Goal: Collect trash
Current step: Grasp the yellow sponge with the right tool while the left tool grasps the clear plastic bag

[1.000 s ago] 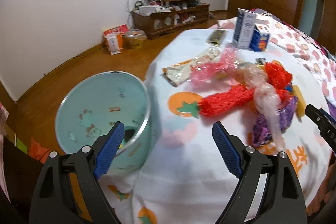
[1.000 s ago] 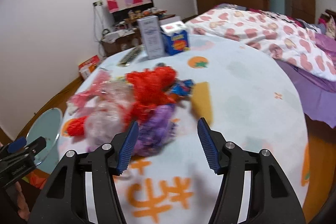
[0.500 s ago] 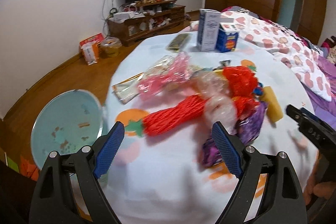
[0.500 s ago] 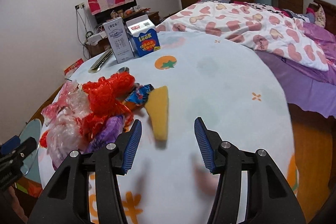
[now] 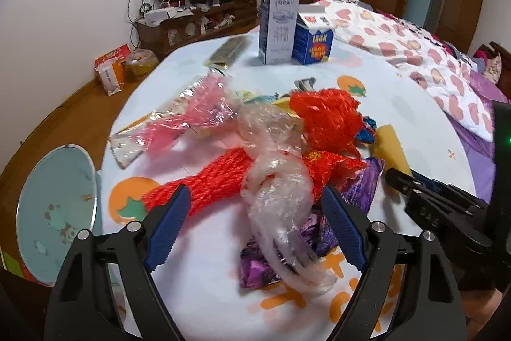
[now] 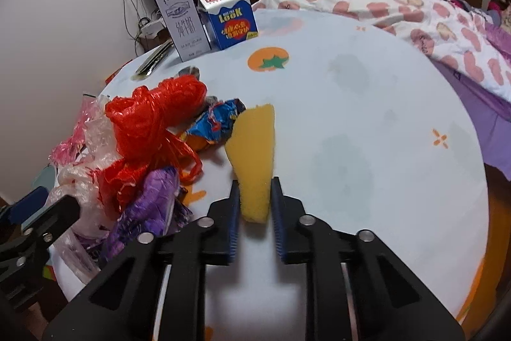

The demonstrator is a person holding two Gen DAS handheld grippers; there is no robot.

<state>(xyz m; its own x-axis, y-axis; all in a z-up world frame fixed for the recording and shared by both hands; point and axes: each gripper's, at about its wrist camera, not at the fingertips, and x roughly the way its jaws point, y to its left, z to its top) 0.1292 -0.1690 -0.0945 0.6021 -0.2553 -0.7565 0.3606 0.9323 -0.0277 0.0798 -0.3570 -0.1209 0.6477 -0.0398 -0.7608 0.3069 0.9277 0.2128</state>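
Whereas half a second ago the right claw (image 6: 254,206) hung wide open short of the yellow sponge wedge (image 6: 255,155), its blue pads now pinch the wedge's near tip on the bench (image 6: 367,104), so the first piece of trash looks secured for lifting. Only the left wrist view shows the teal bin (image 5: 54,210) beside the bench, and the left claw (image 5: 255,226) spread wide and empty over the clear plastic wrap (image 5: 281,194).
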